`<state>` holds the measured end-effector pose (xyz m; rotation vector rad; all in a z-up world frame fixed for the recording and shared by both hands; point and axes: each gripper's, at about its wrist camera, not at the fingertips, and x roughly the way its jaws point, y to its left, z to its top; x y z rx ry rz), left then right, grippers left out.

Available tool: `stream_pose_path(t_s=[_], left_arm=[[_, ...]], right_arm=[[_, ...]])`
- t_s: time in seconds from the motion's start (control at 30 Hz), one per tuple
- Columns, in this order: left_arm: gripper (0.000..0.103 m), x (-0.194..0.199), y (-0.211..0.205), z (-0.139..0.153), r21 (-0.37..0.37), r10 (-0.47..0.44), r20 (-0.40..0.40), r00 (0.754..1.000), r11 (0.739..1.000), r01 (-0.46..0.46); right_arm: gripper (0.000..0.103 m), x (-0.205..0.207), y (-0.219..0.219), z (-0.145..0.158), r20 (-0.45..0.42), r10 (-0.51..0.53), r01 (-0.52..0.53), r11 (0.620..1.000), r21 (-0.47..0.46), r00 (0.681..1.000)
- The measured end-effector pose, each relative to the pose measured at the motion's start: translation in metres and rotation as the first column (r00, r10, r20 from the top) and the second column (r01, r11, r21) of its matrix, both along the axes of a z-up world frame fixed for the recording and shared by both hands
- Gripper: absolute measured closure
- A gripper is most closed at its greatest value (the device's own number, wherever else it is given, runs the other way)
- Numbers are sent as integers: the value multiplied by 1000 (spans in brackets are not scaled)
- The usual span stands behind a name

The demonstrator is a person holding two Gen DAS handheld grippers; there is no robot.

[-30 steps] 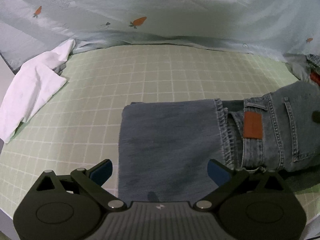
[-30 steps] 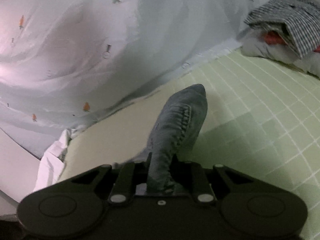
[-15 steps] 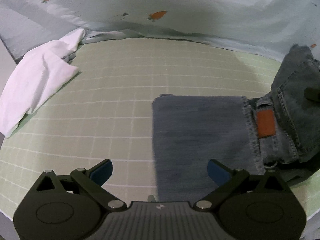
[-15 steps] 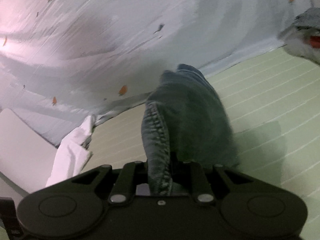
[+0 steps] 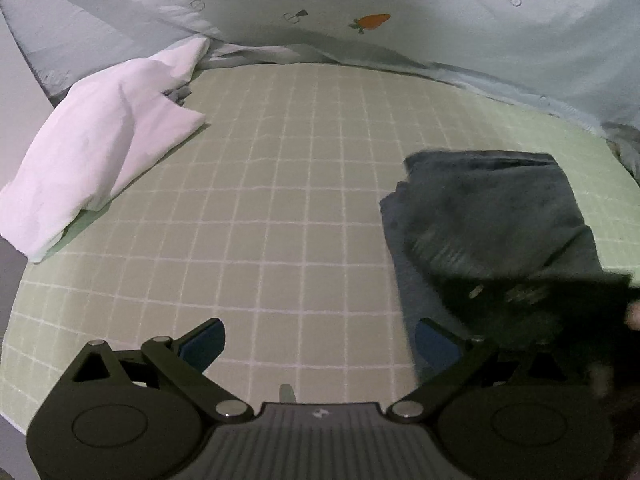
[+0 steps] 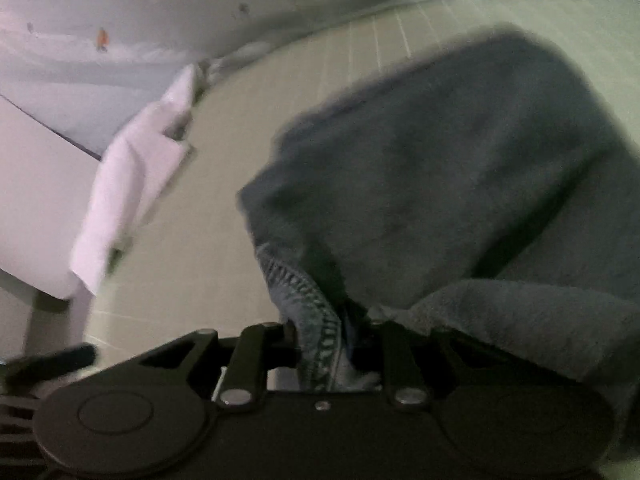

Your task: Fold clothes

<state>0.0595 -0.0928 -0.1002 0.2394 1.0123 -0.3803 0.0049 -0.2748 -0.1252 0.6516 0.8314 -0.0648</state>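
The right gripper [image 6: 324, 344] has its fingers pinched on a stitched edge of the jeans [image 6: 440, 168], carrying that part over the rest of the denim. The jeans [image 5: 492, 220] lie on the right of the bed [image 5: 260, 208], partly doubled over and blurred. The left gripper [image 5: 318, 340] hovers over bare sheet, fingers wide and holding nothing. A white cloth [image 5: 100, 148] sits far left, well apart. This looks like the closing fold; next, the held edge probably needs laying flat, square on the lower layer, then releasing.
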Motion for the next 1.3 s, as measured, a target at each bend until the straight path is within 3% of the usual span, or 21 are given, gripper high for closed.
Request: stream_pose_path(t_s=[0.1,0.17,0.2,0.27,0.33,0.53,0.63,0.7,0.73,0.83,0.97,1.03,1.13,1.3], left_arm=[[3,-1,11,0,6,13,4,1000,1000,-13],[3,-1,17,0,3,29,3,1000,1000,-29],[3,0,20,0,2,38,3,999,999,-38],[3,1,22,1,-4,54,4,999,999,-54],[3,1,21,2,-12,61,6,998,998,-61],[3,-3,7,5,-32,45,11,999,999,-44],[3,-3,-2,5,-46,47,7,999,998,-47],[3,-1,-8,4,-60,53,-5,999,997,-53],[3,0,-11,4,-66,56,-11,998,996,-57],[3,2,-22,0,-82,48,-32,998,995,-50],[3,5,-44,-8,-91,9,-58,998,996,-14],[3,7,-55,-13,-94,-20,-69,997,995,13],[3,13,-69,-26,-91,-41,-109,993,995,31],[3,26,-72,-44,-83,-33,-179,983,996,18]], right_arm=[[72,14,21,-26,-72,27,-28,1000,-13,997],[64,12,13,-25,-68,13,-9,999,50,998],[60,12,10,-23,-63,15,-10,997,79,998],[39,13,7,-21,-31,25,-20,987,158,999],[28,13,4,-17,1,33,-32,971,235,999],[13,-2,-8,5,86,32,-57,953,299,996],[11,-17,-28,22,138,-4,-34,961,273,990],[0,-33,-41,33,139,-49,23,983,183,989],[0,-41,-48,38,133,-75,58,991,124,988],[0,-56,-60,41,85,-119,124,990,-61,989],[0,-57,-68,25,-74,-132,105,951,-290,988],[0,-58,-74,15,-118,-142,104,952,-287,983],[0,-61,-89,2,-135,-151,122,972,-202,979],[0,-55,-97,-14,-171,-159,134,980,-150,972]])
